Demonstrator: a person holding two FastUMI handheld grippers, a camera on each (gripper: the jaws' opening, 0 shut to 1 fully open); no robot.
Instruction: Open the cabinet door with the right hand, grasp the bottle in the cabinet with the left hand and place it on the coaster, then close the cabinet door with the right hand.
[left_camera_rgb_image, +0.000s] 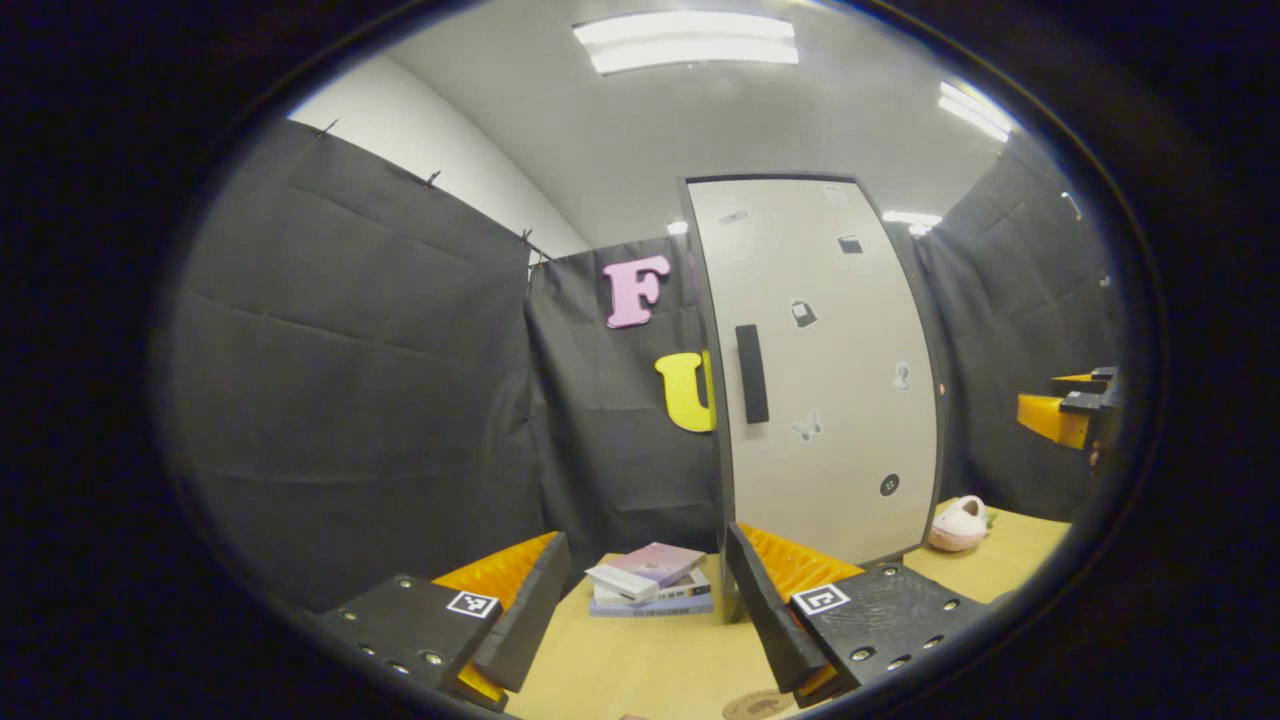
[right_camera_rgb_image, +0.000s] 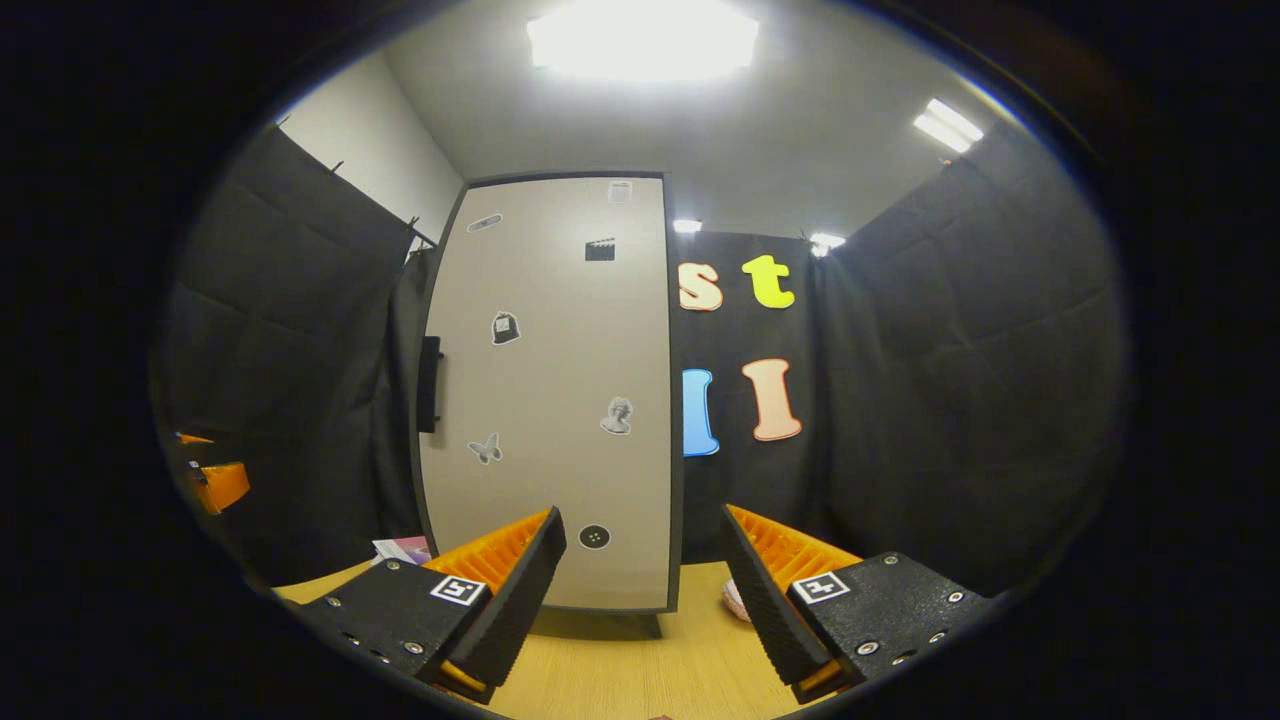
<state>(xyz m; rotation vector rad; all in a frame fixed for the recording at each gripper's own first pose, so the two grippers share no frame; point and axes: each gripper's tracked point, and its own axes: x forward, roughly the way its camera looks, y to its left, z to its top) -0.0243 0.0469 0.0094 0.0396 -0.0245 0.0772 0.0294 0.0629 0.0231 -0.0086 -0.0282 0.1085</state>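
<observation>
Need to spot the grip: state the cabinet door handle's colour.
Black handle, clearest in left gripper view.

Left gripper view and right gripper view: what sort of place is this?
Likely a staged test booth: black cloth walls, a lone closed cabinet on a wooden table, books beside it.

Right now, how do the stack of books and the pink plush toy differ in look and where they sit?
The stack of books is flat-sided and layered, lying left of the cabinet door and in front of its handle edge; the pink plush toy is one rounded soft lump at the door's right. The books sit between the left gripper fingers' line; the toy sits off to the side. Both rest on the wooden table.
</observation>
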